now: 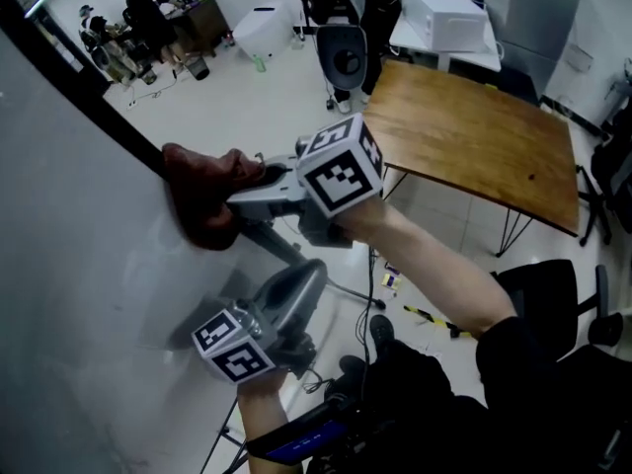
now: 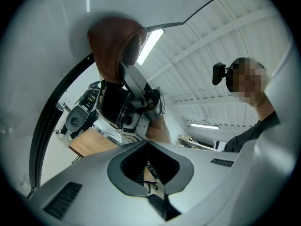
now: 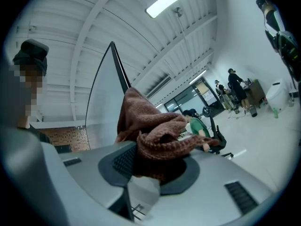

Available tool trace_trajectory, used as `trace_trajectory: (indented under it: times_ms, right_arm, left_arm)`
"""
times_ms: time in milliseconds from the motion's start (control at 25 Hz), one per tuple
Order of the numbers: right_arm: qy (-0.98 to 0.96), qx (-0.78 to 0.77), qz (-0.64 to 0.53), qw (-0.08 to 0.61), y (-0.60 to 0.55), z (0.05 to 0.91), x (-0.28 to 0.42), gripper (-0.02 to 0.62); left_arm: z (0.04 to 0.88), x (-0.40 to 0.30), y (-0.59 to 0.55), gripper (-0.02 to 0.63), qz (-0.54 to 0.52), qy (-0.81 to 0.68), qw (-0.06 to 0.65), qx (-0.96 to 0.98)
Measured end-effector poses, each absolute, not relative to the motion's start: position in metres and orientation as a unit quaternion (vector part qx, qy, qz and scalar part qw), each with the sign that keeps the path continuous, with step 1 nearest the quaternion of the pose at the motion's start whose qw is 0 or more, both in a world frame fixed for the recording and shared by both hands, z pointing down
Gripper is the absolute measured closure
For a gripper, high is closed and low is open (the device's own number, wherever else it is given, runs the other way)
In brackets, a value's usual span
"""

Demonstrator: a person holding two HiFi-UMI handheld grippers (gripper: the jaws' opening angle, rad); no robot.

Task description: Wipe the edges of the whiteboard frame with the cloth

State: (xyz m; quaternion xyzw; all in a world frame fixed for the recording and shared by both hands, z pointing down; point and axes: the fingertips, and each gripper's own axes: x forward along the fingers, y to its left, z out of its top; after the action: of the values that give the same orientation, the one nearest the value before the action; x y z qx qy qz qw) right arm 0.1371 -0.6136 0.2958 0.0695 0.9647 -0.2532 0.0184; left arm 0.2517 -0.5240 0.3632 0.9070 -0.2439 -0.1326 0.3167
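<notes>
The right claw (image 1: pixel 259 188) grips the brown cloth (image 1: pixel 197 205) and presses it against the black frame (image 1: pixel 109 117) at the edge of the whiteboard (image 1: pixel 69 284). The left claw (image 1: pixel 311 273) is closed and empty, just below it.

There are two claws, the left claw (image 1: pixel 308 273) and the right claw (image 1: pixel 247 181). Each carries one marker cube (image 1: pixel 341 166), two cubes in all, and there is a single brown cloth (image 1: pixel 202 200). The room holds one whiteboard (image 1: pixel 79 265) with one black frame (image 1: pixel 109 117), one wooden counter (image 1: pixel 474 136), two black office chairs (image 1: pixel 553 294) and at least two people (image 1: pixel 148 3) in the far corner.
</notes>
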Motion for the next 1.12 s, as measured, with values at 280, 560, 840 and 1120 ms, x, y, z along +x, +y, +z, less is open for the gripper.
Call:
trace_trajectory:
  times_ms: [280,560,840,1120]
  right_arm:
    - [0.964,0.088,-0.248,0.021,-0.616,0.307,0.142,0.469]
    - [0.963,0.078,-0.259,0.013,-0.611,0.328,0.134,0.469]
    - [0.961,0.034,-0.274,0.018,-0.611,0.352,0.136,0.468]
    - [0.958,-0.018,-0.287,0.011,-0.607,0.391,0.139,0.469]
  left_arm:
    - [0.383,0.259,-0.533,0.604,-0.113,-0.263,0.315,0.905]
    - [0.404,0.239,-0.522,0.604,-0.113,-0.265,0.337,0.896]
    - [0.419,0.233,-0.513,0.604,-0.096,-0.232,0.354,0.901]
    - [0.440,0.234,-0.503,0.604,-0.087,-0.200,0.373,0.902]
